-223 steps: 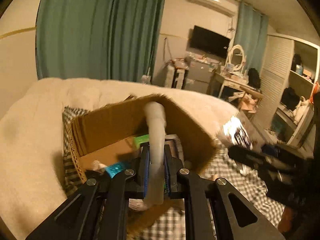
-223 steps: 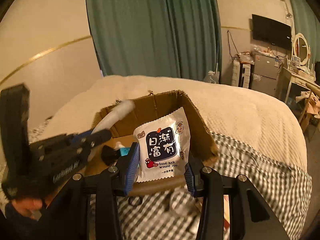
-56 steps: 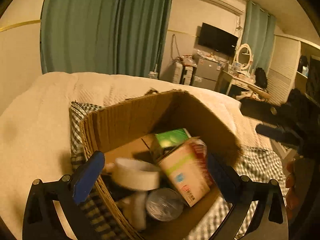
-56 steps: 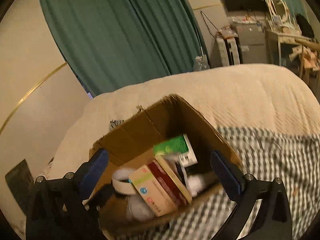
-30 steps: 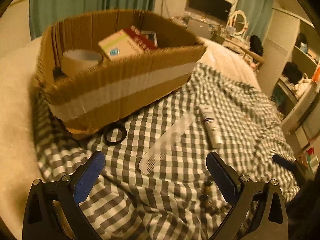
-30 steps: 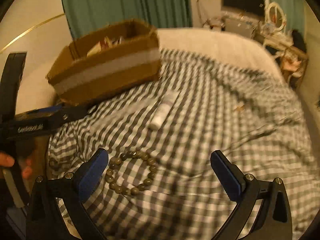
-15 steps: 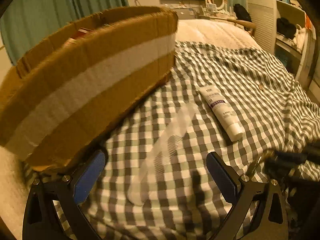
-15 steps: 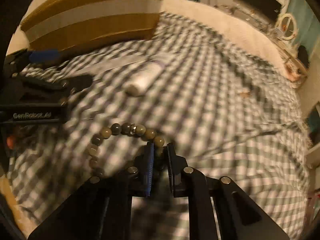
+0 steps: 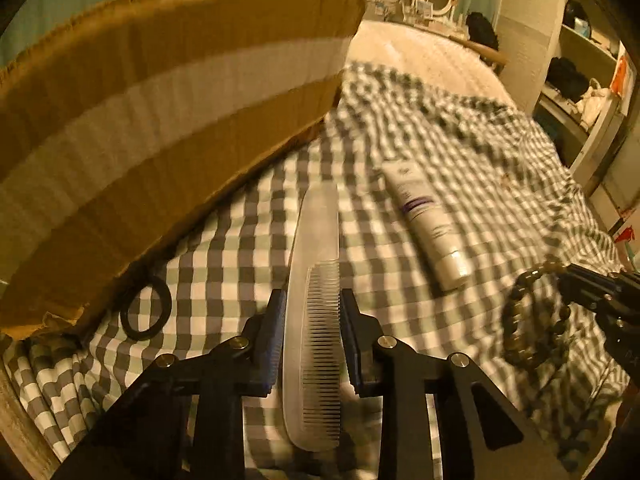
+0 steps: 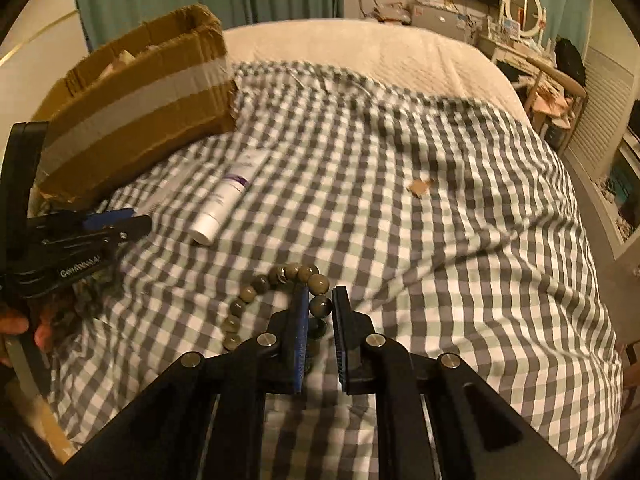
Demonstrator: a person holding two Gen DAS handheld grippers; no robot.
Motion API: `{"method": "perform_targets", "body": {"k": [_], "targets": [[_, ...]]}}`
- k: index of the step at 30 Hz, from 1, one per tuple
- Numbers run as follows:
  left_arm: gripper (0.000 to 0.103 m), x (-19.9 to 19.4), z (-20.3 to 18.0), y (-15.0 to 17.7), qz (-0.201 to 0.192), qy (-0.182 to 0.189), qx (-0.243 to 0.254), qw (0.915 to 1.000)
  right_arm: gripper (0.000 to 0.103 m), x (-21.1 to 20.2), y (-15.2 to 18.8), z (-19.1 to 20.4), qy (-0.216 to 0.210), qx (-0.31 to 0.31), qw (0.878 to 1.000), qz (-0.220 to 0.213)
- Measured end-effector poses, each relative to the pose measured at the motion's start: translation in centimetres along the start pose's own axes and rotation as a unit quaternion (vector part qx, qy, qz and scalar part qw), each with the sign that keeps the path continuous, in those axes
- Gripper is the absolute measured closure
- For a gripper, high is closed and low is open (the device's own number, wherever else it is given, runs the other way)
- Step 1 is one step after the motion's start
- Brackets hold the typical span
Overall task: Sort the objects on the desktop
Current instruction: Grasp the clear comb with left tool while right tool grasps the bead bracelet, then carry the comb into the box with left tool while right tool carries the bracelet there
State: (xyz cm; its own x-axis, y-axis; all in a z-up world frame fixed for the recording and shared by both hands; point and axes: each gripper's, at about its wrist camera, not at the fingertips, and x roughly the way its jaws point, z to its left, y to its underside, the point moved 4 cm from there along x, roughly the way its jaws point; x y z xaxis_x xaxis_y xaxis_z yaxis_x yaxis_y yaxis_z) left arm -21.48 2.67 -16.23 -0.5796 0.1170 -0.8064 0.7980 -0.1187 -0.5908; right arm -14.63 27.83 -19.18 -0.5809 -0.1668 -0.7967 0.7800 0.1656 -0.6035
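Left wrist view shows the comb [image 9: 314,312] lying lengthwise between the fingers of the left gripper [image 9: 313,312], its long axis running straight away from the camera, teeth toward the right finger and the plain handle end pointing far, toward the box [image 9: 160,128]. The two pads sit close against the comb's long edges, so the grasp looks closed on it, though whether it has left the bed [image 9: 460,128] cannot be told. The box stands just to the far left of the comb, its taped near wall rising well above the fingers; its open top is out of sight from here, so I judge the next move calls for a lift up and to the left over that wall, with the comb's far tip leading and liable to catch the rim.

Right wrist view has the bracelet [image 10: 280,284] pinched at one bead between the nearly closed fingers of the right gripper [image 10: 320,316], the rest of the loop trailing left onto the checked cloth. From this hand the box [image 10: 132,100] lies far and to the left, with the left gripper [image 10: 132,222] in between, so the left hand is the nearer one. A tube [image 10: 228,196] lies loose between them, cap end near, and a black ring [image 9: 145,312] rests against the foot of the box.
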Motion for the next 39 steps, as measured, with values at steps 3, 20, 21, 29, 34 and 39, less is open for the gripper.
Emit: {"method": "perform_targets", "body": {"k": [3,20,21,29,34,39], "targets": [[0.077,-1.3,-0.8,-0.3,-0.016,-0.008,0.019,0.9997,0.092,-0.6,-0.4,0.5,-0.004,-0.007,1.0,-0.016],[0.101,-4.0,-2.0,-2.0,-0.035,0.01,0.021,0.9991,0.092,-4.1,-1.7,1.1,-0.013,-0.034,0.997,-0.067],[0.101,-3.8,-2.1,-1.8,-0.028,0.014,0.022,0.9993,0.092,-4.0,-1.7,1.1,-0.015,-0.034,0.997,-0.064],[0.069,0.2,-2.4,0.3,0.026,-0.023,0.045,0.9983,0.092,-3.5,-1.4,1.2,-0.019,-0.031,0.998,-0.057],[0.044,0.7,-1.7,0.5,0.021,-0.027,0.028,0.999,0.092,-3.3,-1.4,1.3,-0.024,-0.031,0.998,-0.053],[0.028,1.0,-1.5,0.9,0.032,-0.021,0.016,0.9991,0.092,-3.1,-1.3,1.6,-0.023,-0.034,0.998,-0.052]]}}
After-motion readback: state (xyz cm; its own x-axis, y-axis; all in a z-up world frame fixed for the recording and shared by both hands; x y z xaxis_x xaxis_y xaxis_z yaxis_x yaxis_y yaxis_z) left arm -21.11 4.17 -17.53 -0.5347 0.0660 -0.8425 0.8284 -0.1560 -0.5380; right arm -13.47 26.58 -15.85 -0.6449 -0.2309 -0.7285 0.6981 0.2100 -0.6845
